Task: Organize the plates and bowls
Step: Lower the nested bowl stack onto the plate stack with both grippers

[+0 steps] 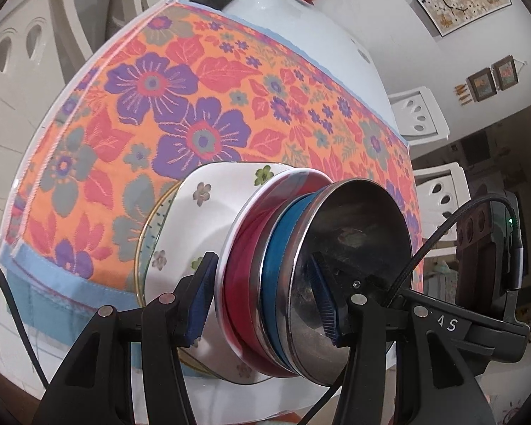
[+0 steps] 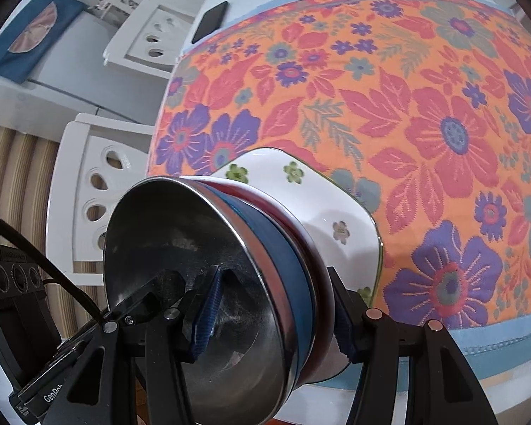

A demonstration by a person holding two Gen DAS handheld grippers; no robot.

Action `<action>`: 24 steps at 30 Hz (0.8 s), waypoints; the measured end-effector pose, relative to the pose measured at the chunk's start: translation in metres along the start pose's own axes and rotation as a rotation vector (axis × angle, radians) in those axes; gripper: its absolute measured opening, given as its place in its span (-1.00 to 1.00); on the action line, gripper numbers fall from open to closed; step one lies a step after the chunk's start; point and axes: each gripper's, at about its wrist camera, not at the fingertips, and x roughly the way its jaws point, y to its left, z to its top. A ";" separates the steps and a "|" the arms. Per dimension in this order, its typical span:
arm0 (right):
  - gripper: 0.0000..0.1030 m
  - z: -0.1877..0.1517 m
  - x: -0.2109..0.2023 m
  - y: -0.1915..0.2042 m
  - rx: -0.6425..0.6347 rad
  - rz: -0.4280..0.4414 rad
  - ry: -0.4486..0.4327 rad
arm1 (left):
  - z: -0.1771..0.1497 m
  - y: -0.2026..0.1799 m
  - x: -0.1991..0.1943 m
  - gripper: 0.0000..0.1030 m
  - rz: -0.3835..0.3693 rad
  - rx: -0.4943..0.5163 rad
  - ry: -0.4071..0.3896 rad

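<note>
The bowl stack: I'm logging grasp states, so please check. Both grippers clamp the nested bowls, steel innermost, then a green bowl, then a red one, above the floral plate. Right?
One detail is wrong: the bowl just outside the steel bowl is blue, not green, as both wrist views show. The rest stands: the left gripper and right gripper each clamp the stack's rim, with the red bowl outermost and the floral plate beyond.

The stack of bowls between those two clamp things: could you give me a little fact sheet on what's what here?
Stack, top down: shiny steel bowl, blue-sided bowl, red-sided bowl, white floral squarish dish
Left tool: one finger inside the steel bowl, the other outside the stack, shut on the nested bowls
Right tool: same grip from the opposite side
Underneath: orange floral tablecloth on a white table
Also present: black phone, white chairs
</note>
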 end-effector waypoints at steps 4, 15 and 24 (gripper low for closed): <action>0.08 0.000 0.002 -0.001 0.011 -0.016 -0.001 | 0.003 0.002 0.003 -0.07 -0.007 0.015 0.007; 0.07 -0.001 0.002 0.001 0.028 -0.004 0.006 | 0.007 0.013 -0.001 -0.08 -0.028 0.036 0.014; 0.07 -0.003 -0.036 -0.001 0.059 0.040 -0.099 | 0.010 0.011 -0.036 -0.08 -0.044 0.097 -0.049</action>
